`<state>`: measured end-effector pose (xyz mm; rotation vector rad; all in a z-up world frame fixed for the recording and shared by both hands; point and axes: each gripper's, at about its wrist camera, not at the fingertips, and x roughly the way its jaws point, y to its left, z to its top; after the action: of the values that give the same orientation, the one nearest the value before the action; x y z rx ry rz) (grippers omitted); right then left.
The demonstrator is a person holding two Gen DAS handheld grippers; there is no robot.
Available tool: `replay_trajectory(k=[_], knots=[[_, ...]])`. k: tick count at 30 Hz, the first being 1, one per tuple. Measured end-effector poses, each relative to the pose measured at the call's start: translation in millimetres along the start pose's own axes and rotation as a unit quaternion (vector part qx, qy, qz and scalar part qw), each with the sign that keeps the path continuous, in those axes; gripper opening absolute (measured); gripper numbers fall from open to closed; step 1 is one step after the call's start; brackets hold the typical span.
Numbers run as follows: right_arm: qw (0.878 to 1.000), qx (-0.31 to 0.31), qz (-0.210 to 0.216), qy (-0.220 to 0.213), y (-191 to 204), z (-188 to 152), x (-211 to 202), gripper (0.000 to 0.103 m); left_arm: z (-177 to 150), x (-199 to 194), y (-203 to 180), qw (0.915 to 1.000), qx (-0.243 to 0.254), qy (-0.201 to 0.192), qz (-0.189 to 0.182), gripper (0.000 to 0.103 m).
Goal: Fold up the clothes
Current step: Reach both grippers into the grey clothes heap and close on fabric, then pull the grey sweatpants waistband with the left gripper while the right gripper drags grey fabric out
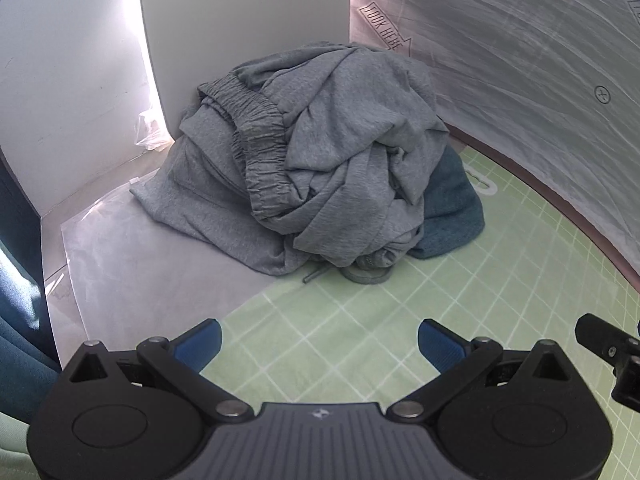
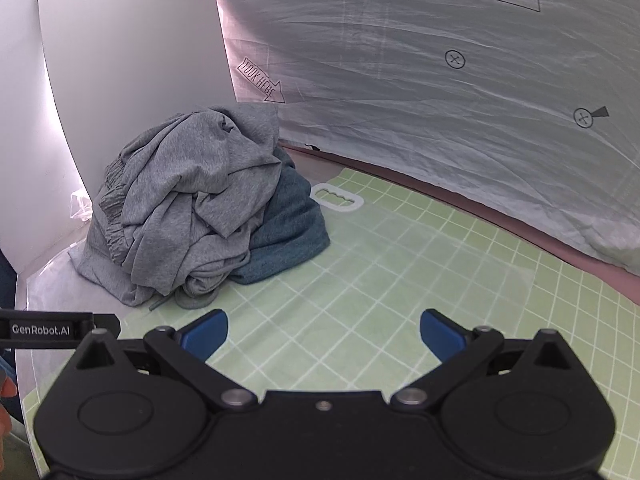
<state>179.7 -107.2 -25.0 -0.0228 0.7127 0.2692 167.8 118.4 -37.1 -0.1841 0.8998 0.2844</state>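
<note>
A crumpled heap of grey clothes (image 1: 320, 156) (image 2: 184, 208) lies in the back corner, an elastic waistband showing on its left side. A teal-blue garment (image 1: 452, 212) (image 2: 288, 232) sticks out from under the heap's right side. A grey drawstring (image 1: 314, 274) pokes out at the front. My left gripper (image 1: 320, 346) hovers open over the green checked mat (image 1: 360, 340), well short of the heap. My right gripper (image 2: 324, 338) is open too, over the same mat (image 2: 400, 272), with the heap ahead to its left. Neither gripper holds anything.
A white board (image 1: 240, 20) stands behind the heap, and a white printed sheet (image 2: 440, 100) hangs along the back right. Clear plastic film (image 1: 120, 248) covers the surface left of the mat. The other gripper's body (image 1: 612, 356) (image 2: 48, 330) shows at each view's edge.
</note>
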Motion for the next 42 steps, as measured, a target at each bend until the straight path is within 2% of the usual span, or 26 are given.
replay_trajectory(k=[2, 7, 10, 14, 17, 20, 22, 23, 24, 26, 28, 30, 37, 42], knots=[[1.0, -0.007, 0.008, 0.002, 7, 12, 19, 0.103, 12, 15, 9, 0.9998, -0.016, -0.004, 0.011, 0.101], [0.999, -0.012, 0.047, 0.009, 30, 41, 75, 0.103, 41, 53, 27, 0.9992, -0.026, -0.015, 0.025, 0.089], [0.997, -0.023, 0.068, 0.017, 43, 52, 106, 0.097, 59, 75, 37, 0.9988, -0.041, -0.017, 0.02, 0.077], [0.994, -0.051, 0.092, 0.027, 61, 64, 143, 0.081, 79, 98, 36, 0.9989, -0.042, -0.02, 0.009, 0.065], [0.991, -0.068, 0.107, 0.034, 71, 67, 164, 0.074, 87, 110, 31, 0.999, -0.041, -0.018, -0.002, 0.055], [0.99, -0.072, 0.115, 0.04, 78, 69, 180, 0.057, 89, 116, 26, 0.999, -0.04, -0.018, 0.004, 0.052], [0.989, -0.072, 0.125, 0.042, 80, 70, 186, 0.05, 88, 116, 25, 0.9992, -0.035, -0.021, 0.004, 0.051], [0.988, -0.074, 0.132, 0.043, 82, 70, 188, 0.038, 87, 116, 26, 0.9992, -0.033, -0.023, 0.003, 0.05], [0.986, -0.077, 0.139, 0.045, 84, 70, 189, 0.018, 86, 115, 26, 0.9992, -0.031, -0.024, 0.002, 0.049], [0.986, -0.089, 0.137, 0.041, 87, 67, 186, 0.006, 86, 112, 25, 0.9993, -0.026, -0.027, 0.002, 0.046], [0.986, -0.104, 0.13, 0.029, 87, 64, 178, 0.004, 86, 108, 23, 0.9993, -0.021, -0.031, 0.0, 0.036], [0.986, -0.109, 0.123, 0.018, 83, 61, 166, 0.003, 85, 102, 20, 0.9991, -0.019, -0.037, 0.003, 0.032], [0.99, -0.116, 0.072, -0.032, 49, 55, 104, 0.001, 80, 64, 13, 0.9976, -0.014, -0.068, -0.001, 0.025], [0.995, -0.076, 0.03, -0.053, 22, 38, 54, 0.001, 66, 16, 8, 0.9947, 0.002, -0.103, -0.004, 0.021]])
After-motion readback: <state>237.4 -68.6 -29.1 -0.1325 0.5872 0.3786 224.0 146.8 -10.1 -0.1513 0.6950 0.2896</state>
